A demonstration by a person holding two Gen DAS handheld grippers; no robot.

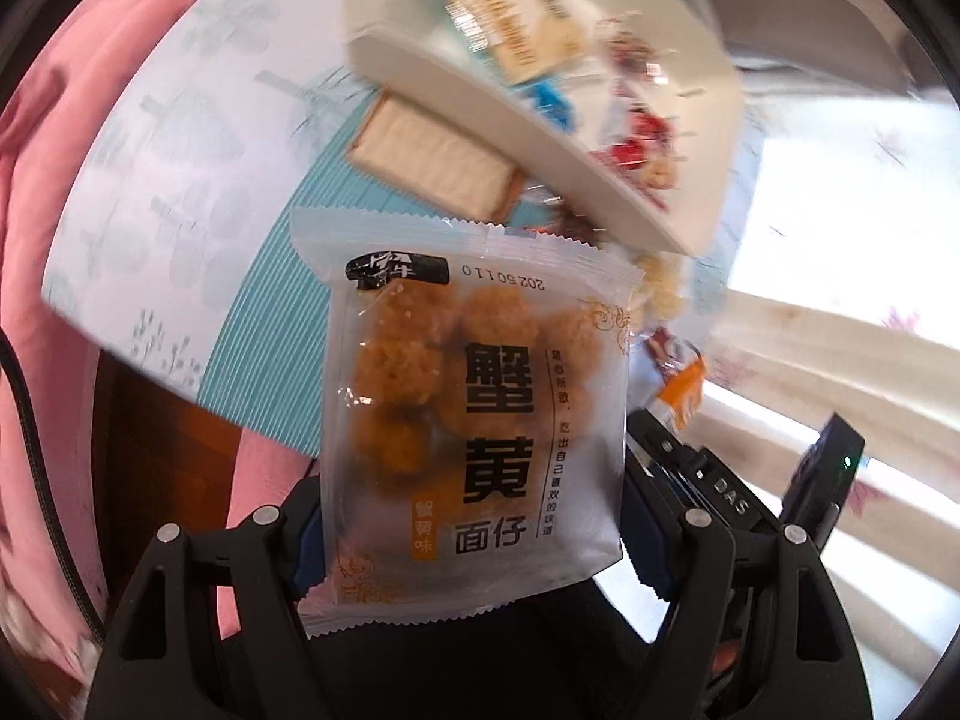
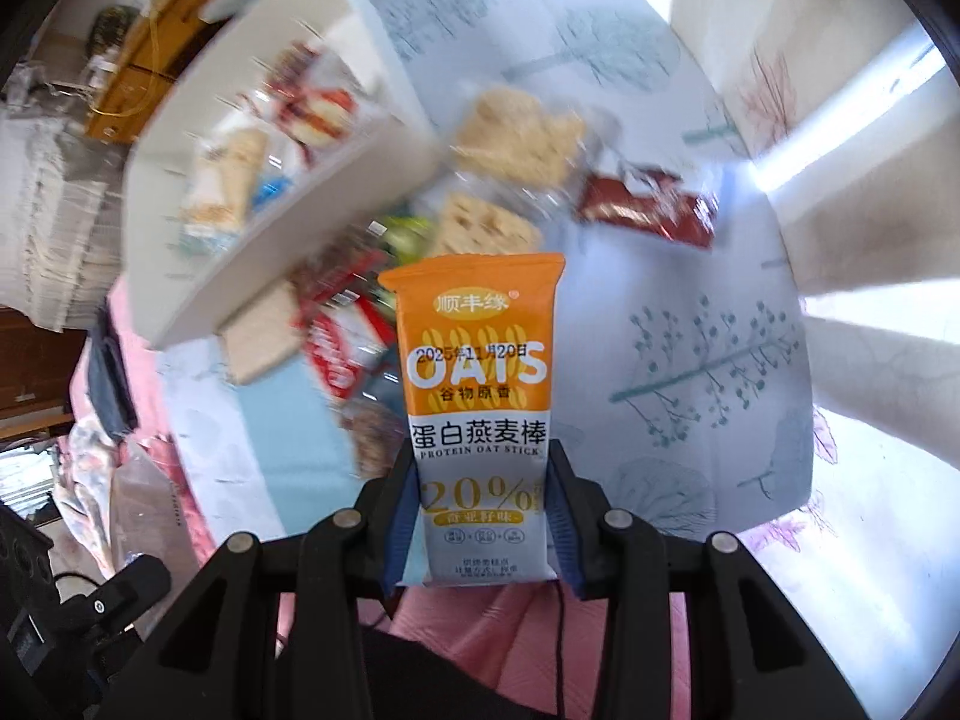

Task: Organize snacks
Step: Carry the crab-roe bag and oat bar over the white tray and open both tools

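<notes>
In my left gripper (image 1: 474, 546) I hold a clear packet of golden noodle balls (image 1: 474, 414), jaws spread fairly wide because the pack is broad; the blue pads press its two side edges, so it stands flat-on to my camera with the print readable. My right gripper (image 2: 483, 531) clamps an orange-and-white oat bar (image 2: 480, 414) much more narrowly, pinching its slim lower half so the orange top stands free above the fingers, which should make it easy to lower end-first.

Both packs hang clear of the table, above the patterned tablecloth (image 2: 708, 360). The white tray (image 2: 336, 24) sits just beyond them, tilted in my views only because my wrists point steeply down; it already carries a few wrapped snacks, among them a cream-and-blue pack (image 1: 516, 30) and red-and-white ones (image 1: 636, 138). I judge that tray to be the sorting place, and my two items to be headed there.

Loose on the cloth beside the tray lie a pale wafer pack (image 1: 432, 162), clear cracker packs (image 2: 516, 132), a dark red sachet (image 2: 648, 210) and a red-and-white wrapper (image 2: 336, 348), so plenty is left to sort. Gripping by the edges keeps the balls uncrushed, though the slick film could slip if I tilt it too far
</notes>
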